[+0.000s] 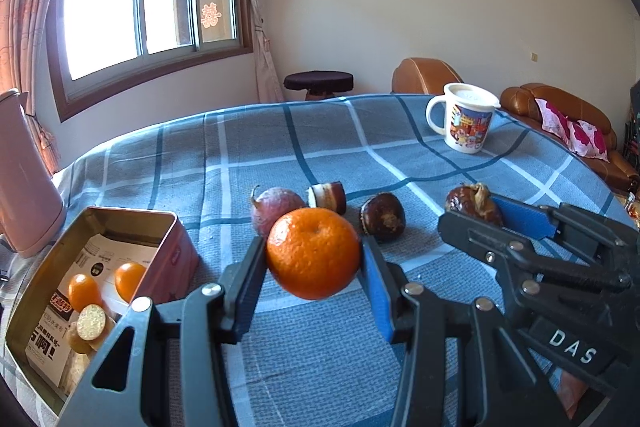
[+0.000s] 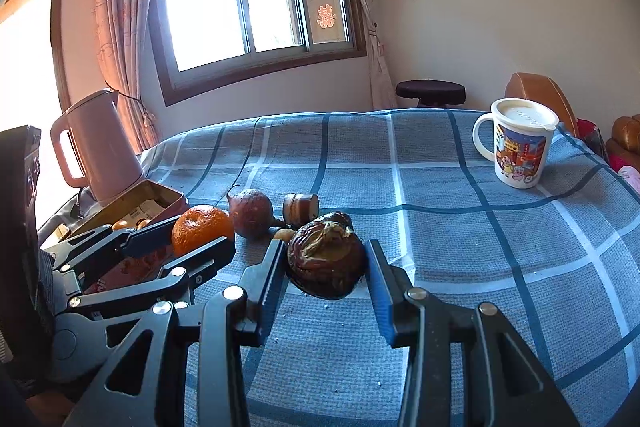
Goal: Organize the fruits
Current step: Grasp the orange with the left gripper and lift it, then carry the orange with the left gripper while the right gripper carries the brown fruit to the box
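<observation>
Left tool [image 1: 314, 259] clamps round orange mandarin [image 1: 313, 253] across its middle, above the blue checked counter [image 1: 400, 155]; firm, light, peel bruises easily. Open metal tin [image 1: 48, 259] at nine o'clock. Right tool [image 2: 326, 267] pinches wrinkled dark brown fruit [image 2: 326, 259]: soft, fragile.

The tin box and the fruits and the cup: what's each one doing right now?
Tin box: open, fruit pieces inside.
Tangerine: held off the cloth by the left gripper.
Wrinkled brown fruit: gripped by the right gripper.
Passion fruit: lying on the cloth.
Mug: upright, lid on.
Kettle: upright, closed.
</observation>
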